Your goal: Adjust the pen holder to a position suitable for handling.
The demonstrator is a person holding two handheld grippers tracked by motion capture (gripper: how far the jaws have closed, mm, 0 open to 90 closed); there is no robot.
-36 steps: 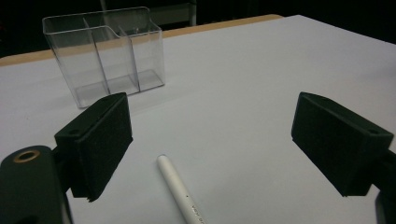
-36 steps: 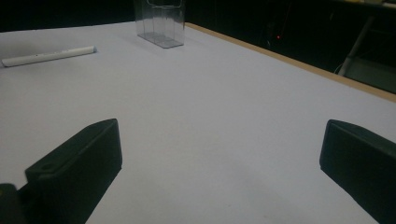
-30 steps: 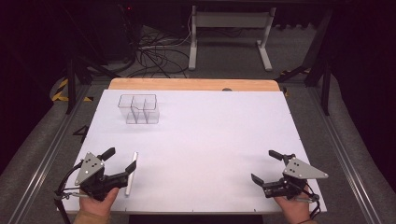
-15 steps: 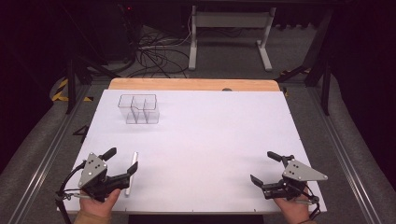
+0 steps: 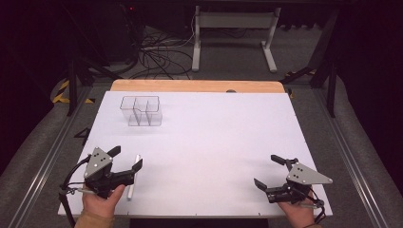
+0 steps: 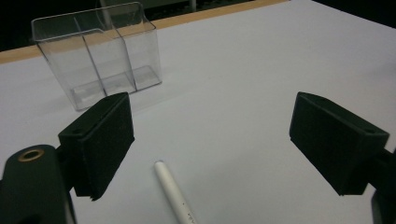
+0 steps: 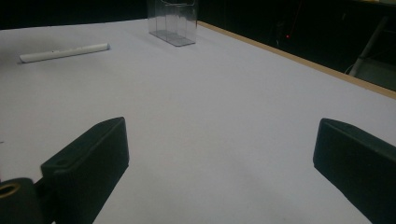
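Table [image 5: 214,142]: we are looking down on a white sheet that is covering most of the top, with a strip of bare wood [image 5: 195,86] showing along the far edge.

Clear organiser [image 5: 141,110]: we are seeing a transparent box with inner dividers standing upright on the far left part of the sheet; in the left gripper view [image 6: 100,51] it is rising beyond the jaws, well apart from them.

Left gripper [image 5: 127,159]: we are holding it at the near left corner of the sheet, its jaws spread wide and gripping nothing; in its own view [image 6: 210,144] the two black pads are standing far apart with the pen's tip lying between them, nearer the left one.

Right gripper [image 5: 269,171]: we are holding it at the near right corner, jaws likewise released and empty, well apart from every object; its own view [image 7: 219,163] is showing bare sheet between the pads.

White pen [image 5: 133,176]: we are finding it lying flat on the sheet just beside the left gripper's right jaw, whether touching we cannot tell; it is pointing roughly away from us [image 6: 175,198], and it is showing far off in the right gripper view [image 7: 63,52].
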